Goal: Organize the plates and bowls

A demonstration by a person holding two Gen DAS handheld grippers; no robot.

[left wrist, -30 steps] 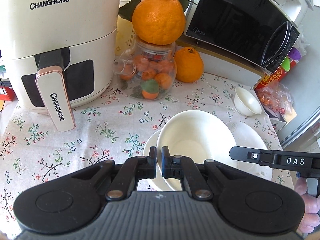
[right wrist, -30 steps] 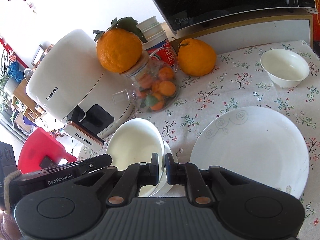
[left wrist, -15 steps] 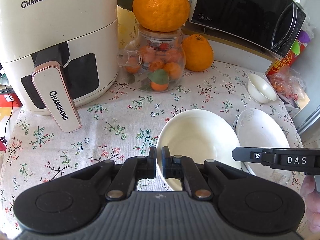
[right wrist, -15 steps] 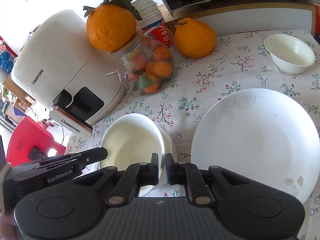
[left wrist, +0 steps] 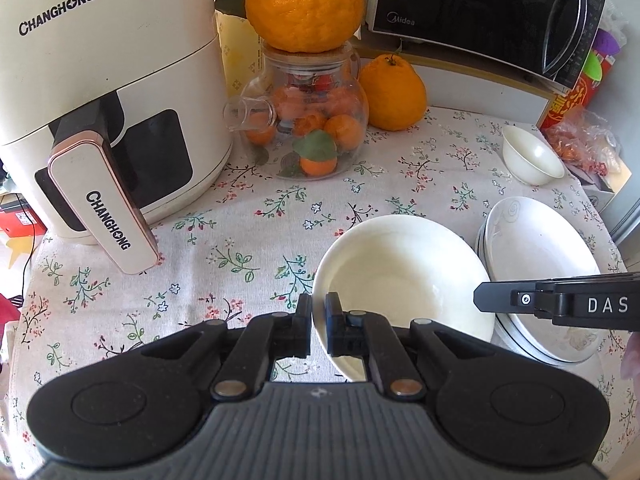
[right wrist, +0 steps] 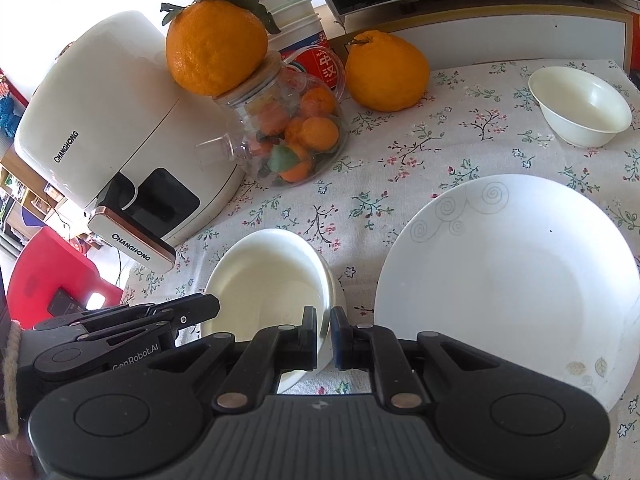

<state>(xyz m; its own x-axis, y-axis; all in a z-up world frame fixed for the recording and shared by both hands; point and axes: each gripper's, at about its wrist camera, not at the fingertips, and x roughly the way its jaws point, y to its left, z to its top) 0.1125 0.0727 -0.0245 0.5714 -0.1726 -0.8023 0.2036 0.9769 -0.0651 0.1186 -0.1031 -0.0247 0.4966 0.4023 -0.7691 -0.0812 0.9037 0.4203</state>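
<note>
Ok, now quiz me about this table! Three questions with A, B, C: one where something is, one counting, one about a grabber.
1. Where is the leafy orange?
A) in the small bowl
B) on the glass jar
C) on the microwave

2. How many big oranges sit outside the jar?
A) one
B) two
C) four

3. What is the left gripper doing?
A) open over the plate
B) shut on nothing
C) shut on the big bowl

Answers: 1 B, it rests on the jar's lid. 2 B, the leafy one plus the other orange beside the jar. 3 C, the bowl's rim sits pinched between its fingers.
</note>
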